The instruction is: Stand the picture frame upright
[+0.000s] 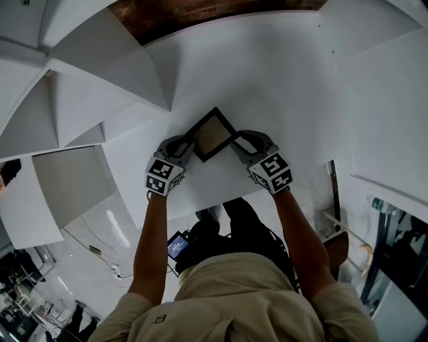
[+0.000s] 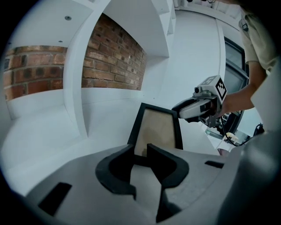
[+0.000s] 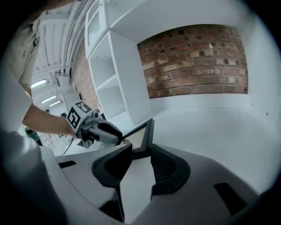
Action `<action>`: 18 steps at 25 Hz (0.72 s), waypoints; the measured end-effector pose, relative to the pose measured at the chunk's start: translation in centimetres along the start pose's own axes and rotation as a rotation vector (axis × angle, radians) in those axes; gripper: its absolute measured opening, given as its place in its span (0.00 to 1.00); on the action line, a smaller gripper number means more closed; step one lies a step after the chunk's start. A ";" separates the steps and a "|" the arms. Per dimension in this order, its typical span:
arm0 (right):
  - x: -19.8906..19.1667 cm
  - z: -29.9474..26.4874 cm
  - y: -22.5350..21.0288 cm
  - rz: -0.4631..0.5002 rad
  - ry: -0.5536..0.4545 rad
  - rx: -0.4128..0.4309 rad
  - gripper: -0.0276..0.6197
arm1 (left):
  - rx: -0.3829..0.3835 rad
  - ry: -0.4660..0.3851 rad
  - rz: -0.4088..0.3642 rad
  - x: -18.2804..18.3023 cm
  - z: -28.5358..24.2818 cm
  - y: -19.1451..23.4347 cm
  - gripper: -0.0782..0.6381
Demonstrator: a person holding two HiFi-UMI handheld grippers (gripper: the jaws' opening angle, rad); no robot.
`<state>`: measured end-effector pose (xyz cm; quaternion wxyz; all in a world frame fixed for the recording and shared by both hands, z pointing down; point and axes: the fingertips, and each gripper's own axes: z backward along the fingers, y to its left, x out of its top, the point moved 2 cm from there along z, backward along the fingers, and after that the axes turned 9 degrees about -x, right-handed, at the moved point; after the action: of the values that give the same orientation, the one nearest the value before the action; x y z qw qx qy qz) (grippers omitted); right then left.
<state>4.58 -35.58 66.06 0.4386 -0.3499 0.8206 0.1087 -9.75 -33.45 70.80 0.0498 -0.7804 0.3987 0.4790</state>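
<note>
The picture frame (image 1: pixel 212 133) is leaning straight ahead between both; the left hand-held gripper (image 1: pixel 190 147) is pinching its left edge, the right hand-held gripper (image 1: pixel 238 141) its right corner.

Probably a staged studio room: white built-in shelves (image 3: pixel 109 74), brick wall (image 3: pixel 193 61), glossy floor (image 1: pixel 80 267).

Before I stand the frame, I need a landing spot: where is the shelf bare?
Bare shelf lies between frame and brick wall, and to the right. Crowded at the frame's near corners, held by left tongs and right tongs.
</note>
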 end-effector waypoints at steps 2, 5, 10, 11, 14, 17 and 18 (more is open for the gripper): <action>0.8 0.1 -0.1 -0.067 -0.045 0.004 0.24 | 0.026 -0.011 -0.003 -0.1 0.1 -0.2 0.21; 1.9 0.2 0.1 -0.127 -0.101 0.016 0.24 | 0.051 -0.023 0.001 -0.2 0.2 -0.1 0.22; 4.0 0.8 1.0 -0.140 -0.186 0.038 0.22 | 0.072 -0.040 0.009 -0.3 0.4 -0.3 0.22; 4.5 0.9 1.3 -0.129 -0.201 0.040 0.21 | 0.074 -0.043 0.011 -0.3 0.5 -0.4 0.22; 5.6 1.1 2.4 -0.076 -0.232 0.055 0.18 | 0.073 -0.052 0.012 -0.2 0.6 -0.6 0.22; 6.1 1.1 3.8 0.002 -0.229 0.073 0.17 | 0.061 -0.051 0.011 -0.4 0.7 -0.7 0.22; 6.2 1.0 4.3 0.030 -0.224 0.079 0.17 | 0.056 -0.049 0.009 -0.5 0.7 -0.8 0.22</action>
<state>0.06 -34.91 59.94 0.5393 -0.3056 0.7753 0.1213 -9.84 -32.35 70.60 0.0793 -0.7651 0.4140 0.4867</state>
